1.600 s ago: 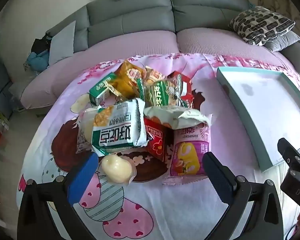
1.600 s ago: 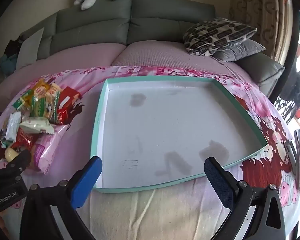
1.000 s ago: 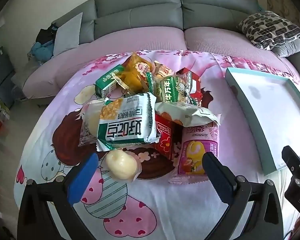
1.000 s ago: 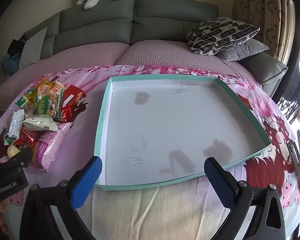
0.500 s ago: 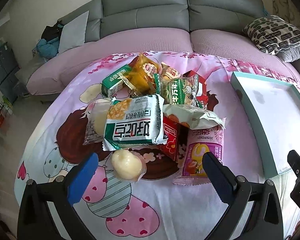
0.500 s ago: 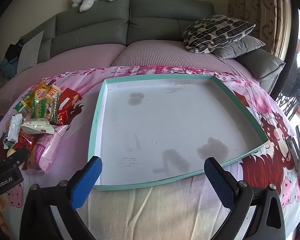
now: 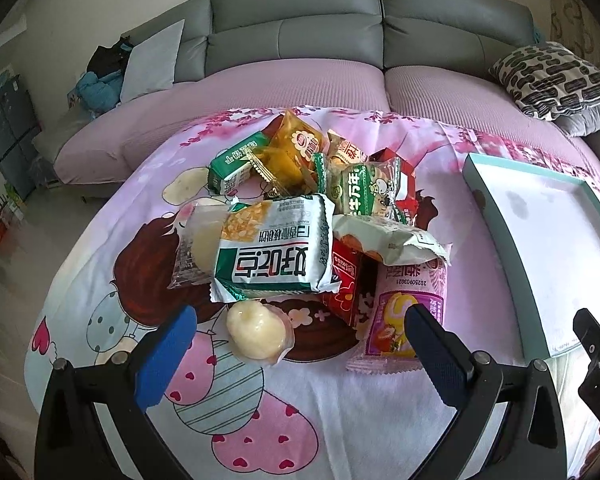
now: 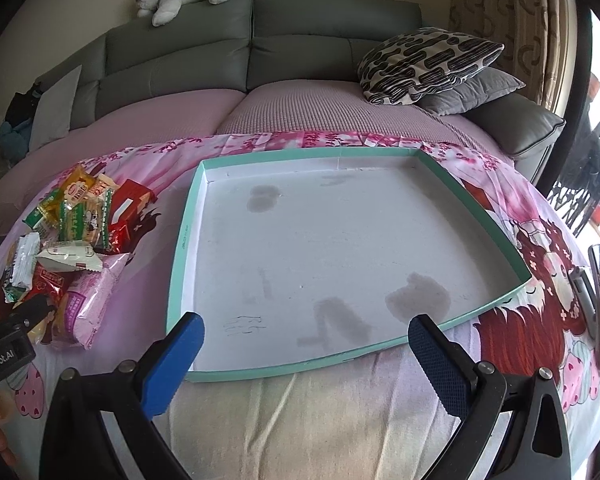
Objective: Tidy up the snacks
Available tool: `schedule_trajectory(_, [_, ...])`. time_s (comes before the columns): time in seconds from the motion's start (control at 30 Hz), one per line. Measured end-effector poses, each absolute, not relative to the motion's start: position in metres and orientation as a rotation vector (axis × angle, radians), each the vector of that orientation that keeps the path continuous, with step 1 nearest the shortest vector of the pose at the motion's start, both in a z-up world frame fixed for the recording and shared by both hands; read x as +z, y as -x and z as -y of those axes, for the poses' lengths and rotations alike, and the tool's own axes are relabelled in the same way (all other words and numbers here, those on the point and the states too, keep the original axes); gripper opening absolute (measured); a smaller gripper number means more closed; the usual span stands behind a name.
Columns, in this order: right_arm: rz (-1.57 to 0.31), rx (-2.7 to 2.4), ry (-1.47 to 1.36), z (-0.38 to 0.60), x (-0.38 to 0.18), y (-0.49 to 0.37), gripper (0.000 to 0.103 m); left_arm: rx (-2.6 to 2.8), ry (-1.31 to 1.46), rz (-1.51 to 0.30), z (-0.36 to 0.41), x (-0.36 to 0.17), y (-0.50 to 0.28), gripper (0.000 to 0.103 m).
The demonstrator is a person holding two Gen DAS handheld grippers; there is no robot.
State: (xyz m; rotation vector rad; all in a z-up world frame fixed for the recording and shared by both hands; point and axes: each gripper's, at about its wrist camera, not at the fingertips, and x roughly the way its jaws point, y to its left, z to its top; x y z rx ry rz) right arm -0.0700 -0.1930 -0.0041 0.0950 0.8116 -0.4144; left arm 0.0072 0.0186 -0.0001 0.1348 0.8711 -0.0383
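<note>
Left gripper [image 7: 300, 344] wide open, empty, above the wrapped cream bun [image 7: 258, 336]. Right gripper [image 8: 306, 344] also open, over the teal tray [image 8: 180, 248], still bare. Risk: overlapped snack pile [image 7: 300, 216] behind; grabbing the slippery green-white packet [image 7: 272, 252] likely drags neighbours.

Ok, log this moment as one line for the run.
left claw open, over snack pile | right claw open, over tray | tray bare | nothing held
</note>
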Motion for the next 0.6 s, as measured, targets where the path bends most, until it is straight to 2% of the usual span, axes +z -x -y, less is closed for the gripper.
schedule_trajectory(0.6, [-0.808, -0.418, -0.108, 0.1955, -0.0034, 0.0698, 0.103, -0.066, -0.09, -0.873, -0.0178, 0.0034, -0.0079, 0.103])
